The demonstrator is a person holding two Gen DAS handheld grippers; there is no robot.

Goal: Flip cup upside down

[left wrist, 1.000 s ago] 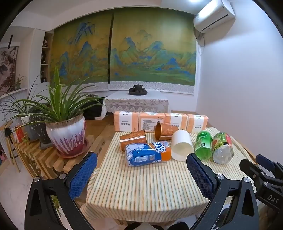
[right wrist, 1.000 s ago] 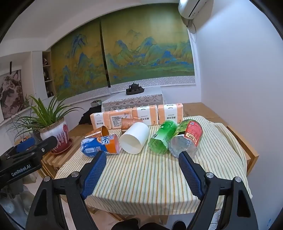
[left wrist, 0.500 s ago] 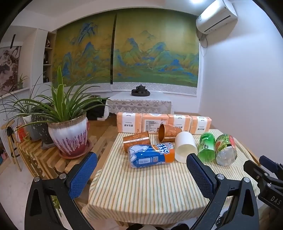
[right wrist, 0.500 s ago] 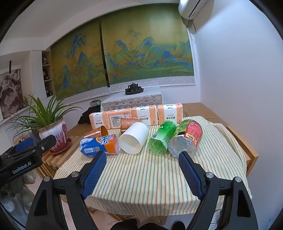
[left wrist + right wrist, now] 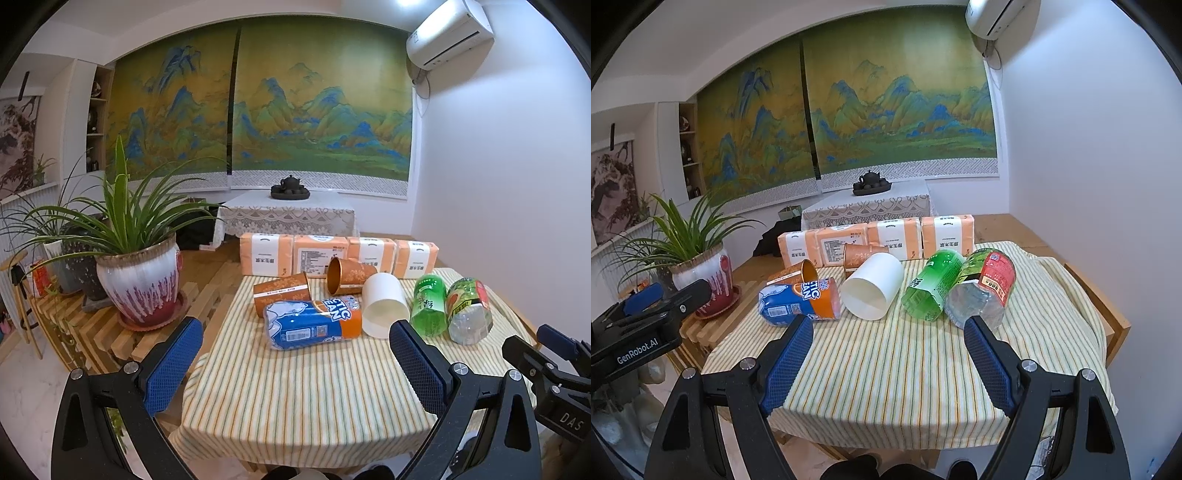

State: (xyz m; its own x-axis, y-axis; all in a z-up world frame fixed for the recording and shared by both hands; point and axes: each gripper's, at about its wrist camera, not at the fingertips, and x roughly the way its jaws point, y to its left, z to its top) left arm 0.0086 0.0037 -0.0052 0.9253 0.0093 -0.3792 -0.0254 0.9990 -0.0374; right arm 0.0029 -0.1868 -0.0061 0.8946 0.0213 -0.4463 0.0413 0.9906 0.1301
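Note:
A white paper cup (image 5: 384, 304) lies on its side mid-table, open mouth toward me; it also shows in the right wrist view (image 5: 873, 290). Two orange patterned cups (image 5: 282, 293) (image 5: 349, 275) lie on their sides behind it; they show in the right wrist view too (image 5: 796, 273) (image 5: 858, 254). My left gripper (image 5: 295, 365) is open and empty, held off the table's near-left edge. My right gripper (image 5: 888, 360) is open and empty above the near edge, well short of the cups.
A blue-orange can (image 5: 314, 323), a green bottle (image 5: 428, 304) and a red-labelled bottle (image 5: 469, 310) lie beside the cups on the striped tablecloth (image 5: 295, 398). Orange tissue packs (image 5: 295, 253) line the far edge. A potted plant (image 5: 142, 280) stands on a slatted bench at left.
Both grippers have drifted slightly; the left wrist view has shifted so the table sits a little further right. Nothing on the table has moved and both grippers stay open.

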